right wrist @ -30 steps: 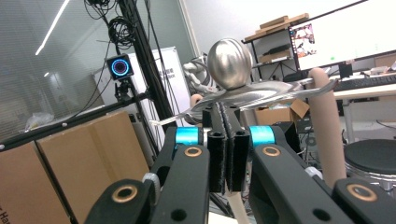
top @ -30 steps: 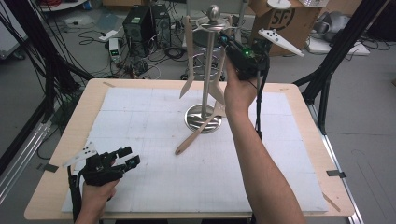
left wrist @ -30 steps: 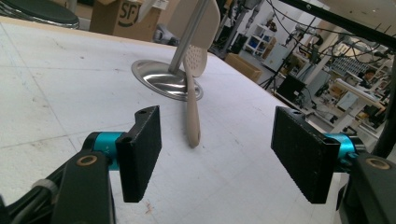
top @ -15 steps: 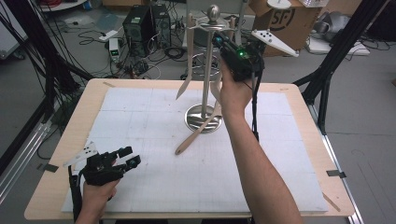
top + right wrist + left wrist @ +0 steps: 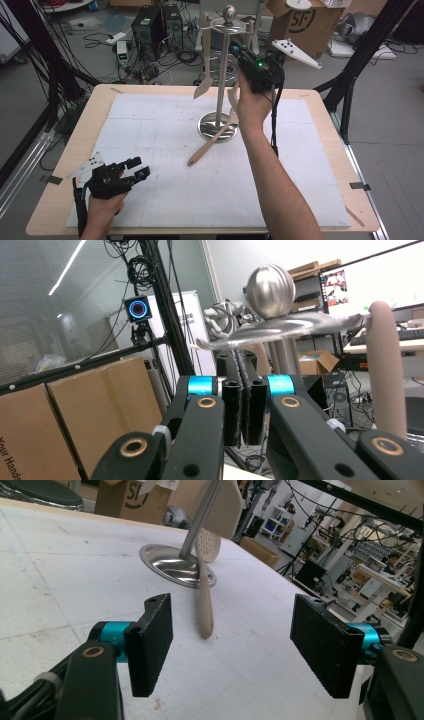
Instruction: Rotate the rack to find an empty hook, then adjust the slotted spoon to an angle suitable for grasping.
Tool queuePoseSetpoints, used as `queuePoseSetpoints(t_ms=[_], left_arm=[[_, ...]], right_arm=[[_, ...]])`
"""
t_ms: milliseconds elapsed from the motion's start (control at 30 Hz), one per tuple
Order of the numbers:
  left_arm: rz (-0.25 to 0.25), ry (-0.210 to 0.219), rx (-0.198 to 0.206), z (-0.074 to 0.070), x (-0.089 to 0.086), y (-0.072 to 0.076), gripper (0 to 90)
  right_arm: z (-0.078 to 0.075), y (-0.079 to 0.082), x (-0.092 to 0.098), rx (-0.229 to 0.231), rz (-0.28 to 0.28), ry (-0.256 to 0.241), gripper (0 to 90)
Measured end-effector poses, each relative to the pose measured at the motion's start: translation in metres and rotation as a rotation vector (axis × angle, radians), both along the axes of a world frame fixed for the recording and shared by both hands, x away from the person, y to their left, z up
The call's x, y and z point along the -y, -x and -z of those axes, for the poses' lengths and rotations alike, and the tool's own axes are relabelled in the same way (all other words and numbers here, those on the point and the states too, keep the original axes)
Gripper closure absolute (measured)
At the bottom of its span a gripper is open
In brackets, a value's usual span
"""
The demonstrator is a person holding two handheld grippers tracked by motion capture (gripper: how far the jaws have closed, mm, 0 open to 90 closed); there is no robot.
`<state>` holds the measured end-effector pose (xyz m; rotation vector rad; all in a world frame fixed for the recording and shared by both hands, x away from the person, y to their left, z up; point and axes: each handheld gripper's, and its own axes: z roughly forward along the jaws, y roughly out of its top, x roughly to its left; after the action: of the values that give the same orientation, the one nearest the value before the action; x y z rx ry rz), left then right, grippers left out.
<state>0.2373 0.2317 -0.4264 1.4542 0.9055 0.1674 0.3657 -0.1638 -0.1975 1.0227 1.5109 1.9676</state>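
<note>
Steel utensil stand (image 5: 220, 90) upright at the tabletop's (image 5: 150, 125) far middle, wooden spatulas hanging from its top disc. Right tongs (image 5: 241, 50) raised beside that disc, jaws pressed together, nothing visible between them. Wooden spoon (image 5: 212, 142) lies slanted against the stand's base. Left tongs (image 5: 137, 167) rest near the front left corner, jaws wide apart, empty.

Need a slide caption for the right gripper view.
Right gripper, jaws shut, raised beside the utensil stand's ball top.

Utensil (image 5: 385, 365) lower end behind tongs.
</note>
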Motion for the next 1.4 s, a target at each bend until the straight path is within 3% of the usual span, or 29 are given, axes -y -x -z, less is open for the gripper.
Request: queuePoseSetpoints(t_ms=[100, 667, 933, 1100, 1267, 1400], left_arm=[[-0.004, 0.005, -0.003, 0.000, 0.001, 0.000, 33.9], [0.005, -0.005, -0.005, 0.001, 0.004, -0.002, 33.8], [0.006, -0.003, -0.002, 0.001, 0.005, -0.003, 33.9], [0.010, -0.005, -0.003, 0.000, 0.006, -0.003, 33.8], [0.014, -0.007, -0.004, 0.001, 0.007, -0.004, 33.8], [0.011, -0.011, -0.003, 0.001, 0.006, -0.004, 33.8]], right_arm=[[0.005, 0.001, 0.003, -0.007, -0.003, 0.003, 89.8], [0.034, 0.000, 0.027, -0.074, 0.014, 0.033, 53.6], [0.050, -0.002, 0.032, -0.117, -0.032, 0.082, 48.4], [0.077, -0.005, 0.029, -0.176, -0.083, 0.120, 49.0], [0.101, -0.010, 0.022, -0.238, -0.124, 0.187, 49.4], [0.116, -0.013, 0.020, -0.285, -0.138, 0.201, 54.3]])
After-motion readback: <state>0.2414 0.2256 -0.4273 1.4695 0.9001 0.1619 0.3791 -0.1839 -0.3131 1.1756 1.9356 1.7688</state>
